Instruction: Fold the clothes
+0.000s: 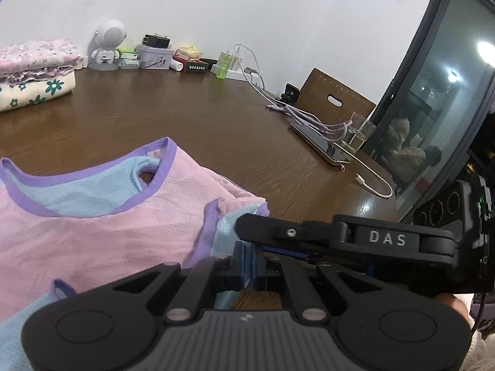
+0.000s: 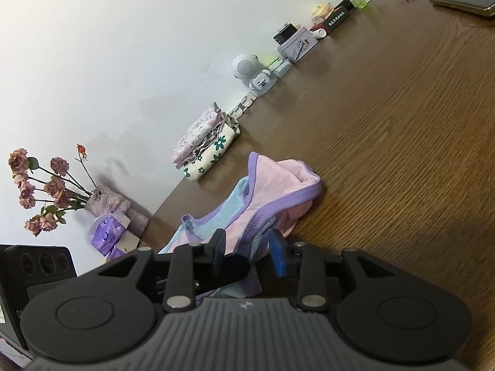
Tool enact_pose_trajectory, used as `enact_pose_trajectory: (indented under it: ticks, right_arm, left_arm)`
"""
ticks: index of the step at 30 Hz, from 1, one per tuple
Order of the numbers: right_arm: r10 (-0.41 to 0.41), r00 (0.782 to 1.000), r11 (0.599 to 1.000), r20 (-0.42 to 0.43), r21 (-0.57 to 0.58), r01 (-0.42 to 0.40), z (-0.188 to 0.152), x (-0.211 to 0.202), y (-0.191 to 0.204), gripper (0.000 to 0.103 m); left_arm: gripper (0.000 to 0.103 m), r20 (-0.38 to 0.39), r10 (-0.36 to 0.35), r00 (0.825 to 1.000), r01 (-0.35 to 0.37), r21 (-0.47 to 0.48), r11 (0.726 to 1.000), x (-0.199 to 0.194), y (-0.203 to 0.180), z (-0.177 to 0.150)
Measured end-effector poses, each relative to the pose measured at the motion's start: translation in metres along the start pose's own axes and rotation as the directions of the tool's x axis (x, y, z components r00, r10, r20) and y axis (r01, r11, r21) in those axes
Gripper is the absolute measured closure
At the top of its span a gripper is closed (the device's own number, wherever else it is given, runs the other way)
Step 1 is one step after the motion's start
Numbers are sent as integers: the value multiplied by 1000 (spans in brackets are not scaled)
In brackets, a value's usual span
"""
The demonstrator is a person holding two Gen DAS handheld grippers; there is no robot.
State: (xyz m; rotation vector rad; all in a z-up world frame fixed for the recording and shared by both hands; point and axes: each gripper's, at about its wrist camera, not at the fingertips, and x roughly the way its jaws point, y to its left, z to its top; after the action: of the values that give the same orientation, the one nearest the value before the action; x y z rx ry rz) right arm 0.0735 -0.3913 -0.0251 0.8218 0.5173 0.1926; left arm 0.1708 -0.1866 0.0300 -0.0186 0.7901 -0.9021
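**Both claws on the mesh top**

Your left gripper [image 1: 247,273] is pinched tight on the blue edge of the pink-and-blue mesh top with purple trim [image 1: 92,225], which spreads ahead and to its left on the brown wooden table [image 1: 216,117]. Your right gripper [image 2: 247,255] stands part-open — the top's hem between its fingers, folded floral clothes [image 2: 205,145] beyond.

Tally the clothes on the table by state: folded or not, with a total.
Folded, stacked by the wall: 2, a pink floral piece on a cream flowered one.
Unfolded: 1, the pink top.
Total: 3.
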Motion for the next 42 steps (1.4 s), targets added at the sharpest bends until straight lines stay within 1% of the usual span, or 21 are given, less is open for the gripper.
enact_pose_trajectory:
  ticks: [1, 3, 6, 7, 8, 9, 11, 13, 16, 18, 20, 22, 23, 25, 27, 30, 33, 35, 37, 39, 42]
  right_arm:
    - [2, 1000, 1000, -2, 1, -2, 0, 1, 0, 80]
    - [5, 1000, 1000, -5, 4, -5, 0, 3, 0, 86]
    - [-1, 1000, 1000, 2, 10, 1, 0, 1, -2, 93]
    - [-7, 1000, 1000, 4, 7, 7, 0, 1, -2, 94]
    - [-15, 1000, 1000, 5, 3, 15, 0, 0, -1, 95]
    - [-24, 1000, 1000, 6, -3, 24, 0, 0, 0, 95]
    - [-54, 999, 998, 6, -28, 55, -1, -1, 3, 95]
    - [-86, 996, 995, 7, -57, 86, -1, -1, 7, 95]
    - [-122, 993, 988, 8, -95, 122, -2, 0, 12, 95]
    - [-136, 991, 984, 7, -111, 136, -3, 1, 13, 95]
    - [-146, 989, 982, 1, -121, 145, -3, 2, 13, 95]
    - [-154, 988, 980, -4, -128, 152, -4, 3, 14, 93]
    - [-157, 988, 979, -4, -129, 155, -4, 2, 14, 93]
    - [-164, 986, 979, 6, -125, 163, -4, -2, 13, 92]
    - [-177, 984, 976, 29, -123, 179, -3, -9, 12, 89]
    - [-188, 979, 972, 78, -132, 197, -1, -23, 13, 88]
    - [-164, 977, 965, 137, -181, 188, -2, -35, 22, 88]
    - [-133, 980, 959, 148, -230, 165, -2, -37, 29, 88]
    - [-112, 986, 956, 120, -257, 140, -3, -30, 33, 88]
    - [-108, 992, 960, 72, -252, 123, -3, -19, 32, 88]
    - [-132, 991, 961, 2, -246, 129, -6, -4, 29, 88]
  left_arm:
    - [100, -1, -4, 1000, 4, -4, 1000, 0, 0, 0]
    - [100, -3, -11, 1000, 11, -13, 1000, 0, 1, 0]
    - [100, -5, -22, 1000, 21, -25, 999, 0, 2, 1]
    - [97, -3, -18, 1000, 18, -26, 999, -1, 2, 1]
    - [92, 2, -8, 1000, 8, -24, 1000, -3, 1, 1]
    - [89, 7, 2, 1000, -2, -22, 1000, -5, 1, 0]
    - [75, 17, 21, 1000, -21, -17, 1000, -8, 0, 0]
    - [69, 28, 41, 999, -41, -13, 999, -12, -1, 0]
    - [64, 55, 62, 997, -61, -22, 998, -21, 0, 0]
    - [64, 77, 81, 994, -79, -29, 996, -27, 3, 0]
    - [68, 86, 105, 991, -103, -22, 994, -28, 4, 0]
    - [73, 66, 97, 993, -96, -12, 995, -22, 4, -1]
    - [79, 54, 89, 995, -89, -8, 996, -19, 4, -2]
    - [82, 37, 79, 996, -79, 19, 997, -14, 1, -4]
    - [82, 25, 84, 996, -86, 57, 995, -8, -5, -7]
    - [82, 17, 95, 995, -96, 93, 991, -2, -9, -10]
    - [80, 24, 103, 994, -105, 101, 989, -2, -11, -11]
    - [78, 29, 100, 995, -102, 87, 991, -4, -10, -11]
    - [77, 46, 99, 994, -102, 73, 992, -11, -9, -10]
    - [73, 74, 106, 992, -111, 74, 991, -22, -8, -11]
    - [73, 102, 130, 986, -138, 73, 988, -42, -3, -13]
